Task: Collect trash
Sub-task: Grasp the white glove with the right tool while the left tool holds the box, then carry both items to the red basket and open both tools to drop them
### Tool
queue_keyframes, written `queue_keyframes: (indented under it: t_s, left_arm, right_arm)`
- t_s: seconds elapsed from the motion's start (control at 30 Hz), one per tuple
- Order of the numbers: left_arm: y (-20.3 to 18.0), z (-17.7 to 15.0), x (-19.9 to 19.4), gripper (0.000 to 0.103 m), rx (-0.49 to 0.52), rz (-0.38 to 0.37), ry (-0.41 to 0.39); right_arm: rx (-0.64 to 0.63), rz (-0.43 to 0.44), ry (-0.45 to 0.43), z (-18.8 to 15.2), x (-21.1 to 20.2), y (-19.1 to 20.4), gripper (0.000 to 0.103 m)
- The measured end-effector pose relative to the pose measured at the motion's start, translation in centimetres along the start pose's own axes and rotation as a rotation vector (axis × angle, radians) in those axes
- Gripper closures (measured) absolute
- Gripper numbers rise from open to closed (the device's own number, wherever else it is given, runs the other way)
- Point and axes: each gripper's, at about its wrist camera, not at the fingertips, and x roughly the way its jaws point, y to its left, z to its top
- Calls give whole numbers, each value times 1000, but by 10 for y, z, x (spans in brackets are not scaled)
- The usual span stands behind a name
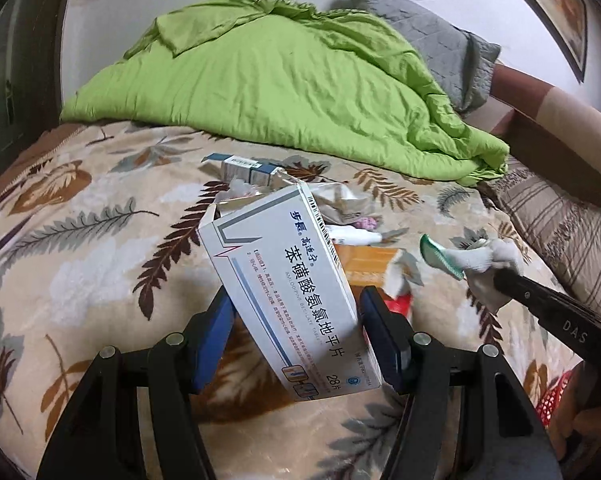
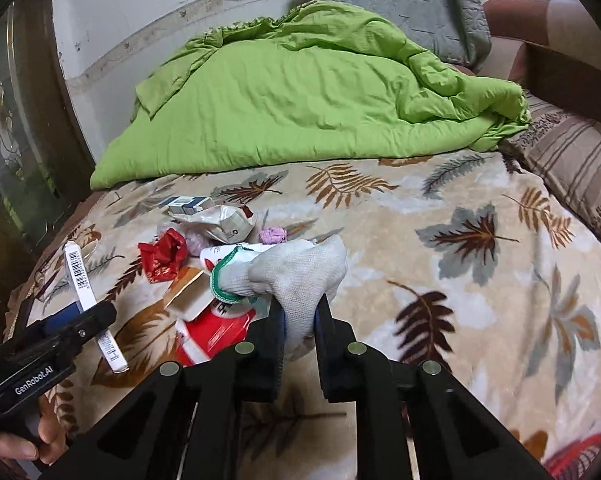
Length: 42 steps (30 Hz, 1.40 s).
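My left gripper (image 1: 294, 300) is shut on a white medicine box (image 1: 288, 288) with blue Chinese print, held tilted above the bed. In the right wrist view the box (image 2: 94, 308) shows edge-on at the left. My right gripper (image 2: 298, 306) is shut on a grey-white work glove (image 2: 296, 276) with a green cuff; the glove also shows in the left wrist view (image 1: 476, 260). A trash pile lies on the leaf-print blanket (image 2: 440, 280): a red crumpled wrapper (image 2: 160, 258), a red pack (image 2: 216, 332), a blue-white carton (image 2: 188, 204), a crumpled paper bag (image 2: 220, 222) and a pink wad (image 2: 272, 235).
A green quilt (image 2: 300, 96) is heaped at the back of the bed, with a grey pillow (image 2: 400, 4) behind it. A striped pillow (image 2: 572, 168) lies at the right. A dark cabinet (image 2: 16, 140) stands at the left. A red mesh basket (image 1: 552, 400) shows at lower right.
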Motion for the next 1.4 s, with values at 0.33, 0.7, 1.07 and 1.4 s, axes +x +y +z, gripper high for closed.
queue_keyframes:
  t_s: [0.33, 0.7, 1.07, 1.4]
  left_arm:
    - [-13, -15, -22, 40, 34, 13, -13]
    - [-24, -20, -36, 40, 75, 61, -35]
    - [-40, -24, -39, 40, 108, 33, -8]
    - [-59, -28, -43, 40, 141, -31, 6]
  right_arm:
    - [-6, -3, -30, -23, -26, 7, 89]
    - [-35, 17, -36, -29, -33, 16, 88]
    - [1, 57, -16, -40, -43, 13, 88]
    - [46, 48, -12, -47, -63, -9, 88]
